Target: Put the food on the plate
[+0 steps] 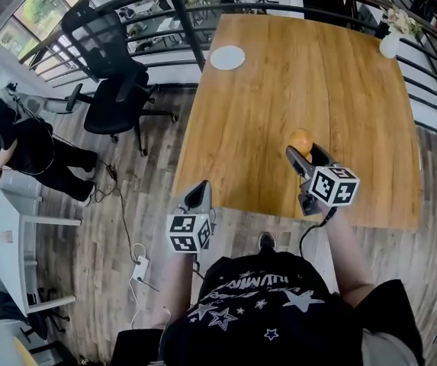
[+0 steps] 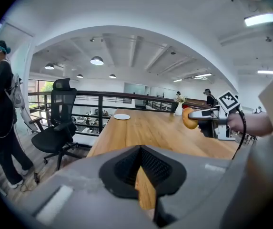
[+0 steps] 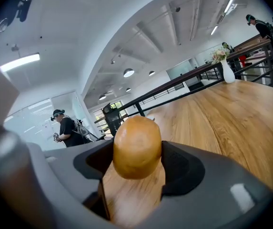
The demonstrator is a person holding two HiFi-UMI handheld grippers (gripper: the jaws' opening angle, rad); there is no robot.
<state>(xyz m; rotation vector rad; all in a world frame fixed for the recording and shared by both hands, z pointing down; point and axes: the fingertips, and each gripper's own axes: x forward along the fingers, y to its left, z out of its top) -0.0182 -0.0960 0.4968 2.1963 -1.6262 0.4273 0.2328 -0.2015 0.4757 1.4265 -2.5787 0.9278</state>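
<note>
While the wooden table (image 1: 294, 90) is filling most of the head view, a black office chair (image 1: 111, 90) is standing on the floor off its far left corner, beside the railing. Toward the table's near edge, the right gripper (image 1: 303, 155) is reaching over the wood, and its jaws are pinching a round, golden-brown bread roll (image 1: 300, 140) from both sides. In the right gripper view the dark pads are pressing against the roll's flanks, with the roll sticking up past the jaw tips. From the left gripper view, the roll is sitting clear above the tabletop rather than resting on it. The left gripper (image 1: 200, 191) is hanging just off the table's near left corner, over the floor, with its jaws pressed together at the tips and nothing between them. A small white plate (image 1: 227, 57) is lying empty near the far left corner of the table, well apart from the roll. A white vase (image 1: 390, 43) of flowers is standing at the far right corner.
</note>
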